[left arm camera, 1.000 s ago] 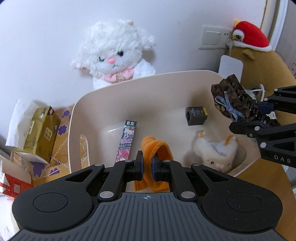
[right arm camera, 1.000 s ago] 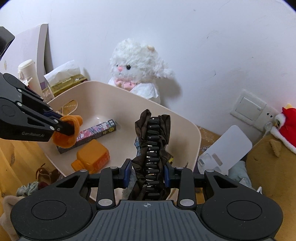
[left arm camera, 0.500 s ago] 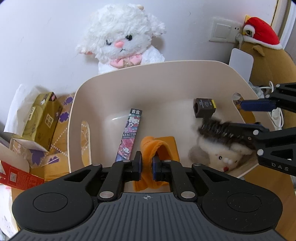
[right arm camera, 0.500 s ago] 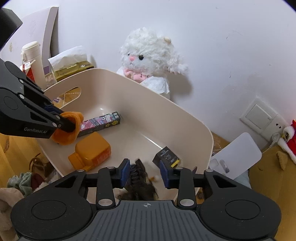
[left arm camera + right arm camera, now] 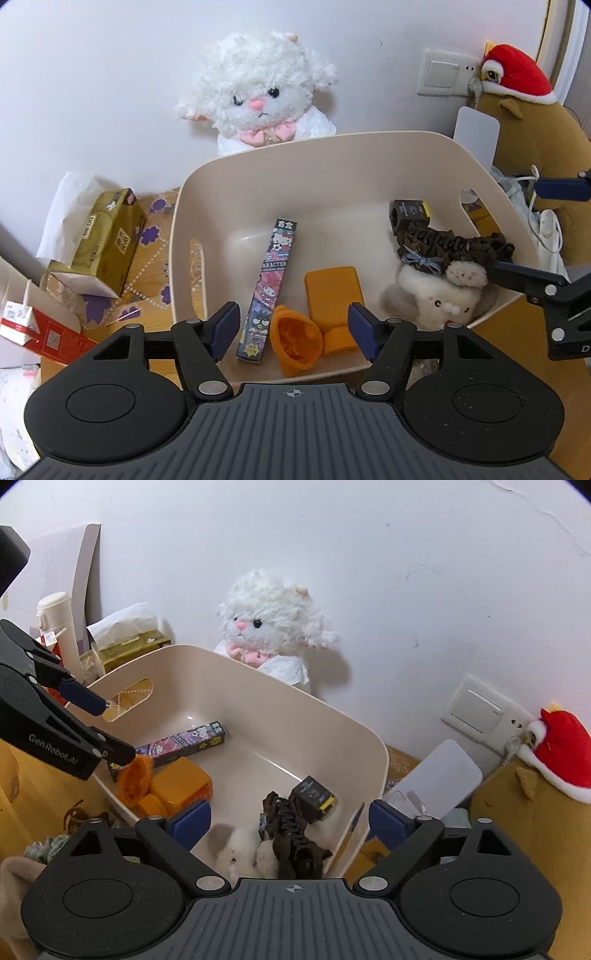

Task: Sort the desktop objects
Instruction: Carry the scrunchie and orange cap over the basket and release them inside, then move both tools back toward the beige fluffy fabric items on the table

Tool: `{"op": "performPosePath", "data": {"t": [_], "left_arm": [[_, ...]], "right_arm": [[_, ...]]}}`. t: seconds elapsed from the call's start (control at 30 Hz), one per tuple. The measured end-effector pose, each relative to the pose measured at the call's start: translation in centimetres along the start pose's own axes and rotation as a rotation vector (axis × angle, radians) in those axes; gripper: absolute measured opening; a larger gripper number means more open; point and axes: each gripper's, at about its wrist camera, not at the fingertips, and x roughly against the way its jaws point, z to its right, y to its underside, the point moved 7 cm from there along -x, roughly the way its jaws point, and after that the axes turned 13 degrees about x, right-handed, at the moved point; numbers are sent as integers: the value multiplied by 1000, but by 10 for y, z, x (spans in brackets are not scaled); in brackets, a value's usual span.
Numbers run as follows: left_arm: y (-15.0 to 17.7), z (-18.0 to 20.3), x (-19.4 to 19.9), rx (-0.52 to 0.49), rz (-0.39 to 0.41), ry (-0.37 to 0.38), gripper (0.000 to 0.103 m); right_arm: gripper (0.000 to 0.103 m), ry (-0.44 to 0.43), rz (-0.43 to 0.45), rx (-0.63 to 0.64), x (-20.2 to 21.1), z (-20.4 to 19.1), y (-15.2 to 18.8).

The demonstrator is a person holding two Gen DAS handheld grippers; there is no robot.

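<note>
Both grippers hang over a cream plastic basket [image 5: 354,155] that fills the middle of each view. The left gripper [image 5: 291,328] sits at the bottom centre of its own view, and its jaws have just been opening; they now stand spread, with nothing pressed between the blue pads. Below the gap, in the lower middle of the frame, an orange knitted piece [image 5: 295,341] lies on the basket floor, touching an orange bottle [image 5: 332,291] on its right and a long cartoon box [image 5: 271,280] on its left. The right gripper [image 5: 290,821] is at the bottom centre of its view, and its jaws also have just been opening; they are wide apart and pinch nothing. Between them, lower in the frame, a dark brown hair clip [image 5: 291,838] with ruffled cloth rests inside the basket on a small white plush toy [image 5: 240,853]. A little black box [image 5: 312,799] lies just behind the clip, towards the centre of the frame. In the left view the same clip [image 5: 450,245] is at the right, on top of the white toy [image 5: 439,302]. Behind the basket, in the upper middle of both views, a fluffy white lamb [image 5: 262,92] sits against the wall. A gold tissue pack [image 5: 107,240] is at the left side of the left view, and a red-capped brown plush [image 5: 524,107] is at the upper right.
</note>
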Motion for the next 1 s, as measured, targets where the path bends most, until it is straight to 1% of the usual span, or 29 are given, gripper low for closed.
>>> {"op": "performPosePath", "data": {"t": [0.07,0.13,0.17,0.33,0.5,0.57,0.7,1.0], "left_arm": [[2,-1,6,0,8,-2,68],[3,-1,10,-2,17,-2,68],[4,0,14,-4,24,0,68],[9,1,31,-22,61,5,70],[21,2,51,-45,71,35,73],[28,0,58,-42,69,41,73],[43,-4,69,-33,53,61,73],[87,-2,80,-98,7,82,74]], "right_arm": [[95,9,1,-9,6,-1,3],[101,18,1,-17,12,-2,5],[102,25,5,-21,16,-2,7],[103,45,14,-43,33,-4,14],[103,41,14,-94,47,-6,25],[103,39,3,-107,51,-9,31],[103,30,-35,-92,55,-19,48],[103,-18,-106,-79,62,-44,82]]}}
